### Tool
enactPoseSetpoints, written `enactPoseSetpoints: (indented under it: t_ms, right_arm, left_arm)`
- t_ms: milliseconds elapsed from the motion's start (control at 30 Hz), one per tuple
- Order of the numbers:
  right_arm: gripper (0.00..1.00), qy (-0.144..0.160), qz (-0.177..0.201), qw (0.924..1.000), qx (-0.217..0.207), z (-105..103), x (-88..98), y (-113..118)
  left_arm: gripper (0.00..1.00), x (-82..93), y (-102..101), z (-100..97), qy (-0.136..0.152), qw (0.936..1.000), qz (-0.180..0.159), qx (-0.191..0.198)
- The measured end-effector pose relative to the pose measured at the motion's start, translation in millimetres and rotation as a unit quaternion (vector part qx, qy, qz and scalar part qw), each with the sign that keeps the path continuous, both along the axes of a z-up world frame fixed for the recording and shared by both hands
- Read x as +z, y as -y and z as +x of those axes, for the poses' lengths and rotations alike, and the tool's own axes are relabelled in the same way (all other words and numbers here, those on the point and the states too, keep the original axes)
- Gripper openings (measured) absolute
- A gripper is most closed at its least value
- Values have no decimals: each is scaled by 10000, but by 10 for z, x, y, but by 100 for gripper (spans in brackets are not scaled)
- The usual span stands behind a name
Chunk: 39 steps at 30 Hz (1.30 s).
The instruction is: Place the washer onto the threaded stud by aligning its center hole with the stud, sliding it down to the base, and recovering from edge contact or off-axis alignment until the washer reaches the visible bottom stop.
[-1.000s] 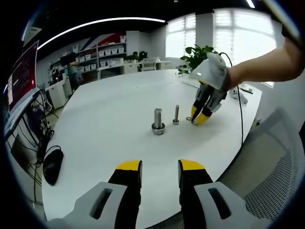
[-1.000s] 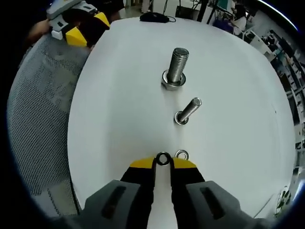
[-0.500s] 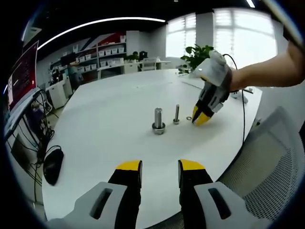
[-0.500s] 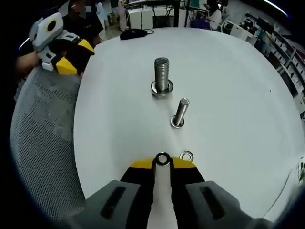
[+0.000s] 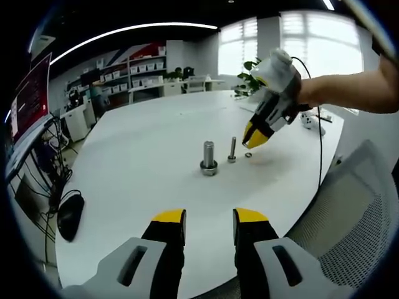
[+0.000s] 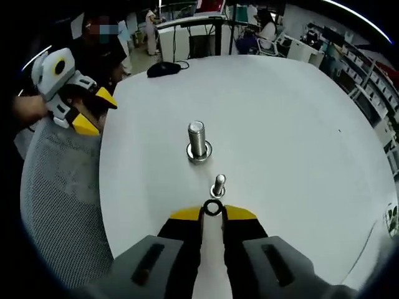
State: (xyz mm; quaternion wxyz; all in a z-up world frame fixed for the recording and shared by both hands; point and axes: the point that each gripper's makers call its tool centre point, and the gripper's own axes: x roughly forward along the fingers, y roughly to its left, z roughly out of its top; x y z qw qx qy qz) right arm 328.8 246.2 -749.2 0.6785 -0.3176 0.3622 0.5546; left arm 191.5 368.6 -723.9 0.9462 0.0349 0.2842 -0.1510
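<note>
Right gripper (image 6: 213,212): yellow-tipped jaws pinched on a small metal washer (image 6: 213,208), which stands on edge between the tips. In the left gripper view this gripper (image 5: 255,135) is raised above the table, beside and above the thin stud, with a person's bare forearm (image 5: 349,87) behind it; the washer is too small to tell there.

Thin stud (image 6: 219,184) (image 5: 232,149): upright on the table, just beyond the held washer in the right gripper view. The washer is not on it.

Second washer (image 5: 248,154): lying flat on the table just beside the thin stud, on the side away from the thick bolt.

Thick bolt (image 6: 199,141) (image 5: 209,158): upright, near the thin stud, with a collar at its base.

Left gripper (image 5: 209,218): jaws apart, holding nothing, over the table edge, well apart from the thin stud. In the right gripper view it (image 6: 90,112) hangs over a mesh chair (image 6: 59,193).

White table (image 6: 280,124) (image 5: 137,156): round, bearing the hardware. A black mouse (image 5: 68,215) (image 6: 163,68) sits near its edge, far from the thin stud.
</note>
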Motion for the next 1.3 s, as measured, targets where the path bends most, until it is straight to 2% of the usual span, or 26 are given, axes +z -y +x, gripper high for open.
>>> enactPoseSetpoints:
  t_ms: [167,267,367,500,967,1033,1133,1233,1300]
  right_arm:
    - [14,206,29,9998,50,47,77,-47]
    - [14,173,99,9998,73,35,120,-96]
    - [14,330,37,9992,206,53,144,-130]
    - [14,361,7,9989,301,65,166,-171]
    - [14,384,-337,9970,585,81,82,-217]
    - [14,462,-528,9943,806,86,58,-203]
    - [14,431,-580,9939,832,99,44,-218]
    - [14,559,-862,9874,1202,95,-20,-209]
    - [14,521,-907,9871,1212,90,-63,-220]
  left_arm:
    - [28,-1,-3,-1,-1,10000,-3,4]
    - [28,-1,-5,2,2,10000,-5,10]
    - [28,3,-4,3,10,10000,-15,11]
    - [28,6,-2,2,12,10000,-14,11]
    - [28,9,-8,3,24,10000,-26,25]
    - [28,9,-6,3,26,10000,-20,23]
    - [28,15,-7,3,34,10000,-27,32]
    - [28,13,-4,1,30,10000,-22,23]
    - [28,12,-1,-1,27,10000,-24,19]
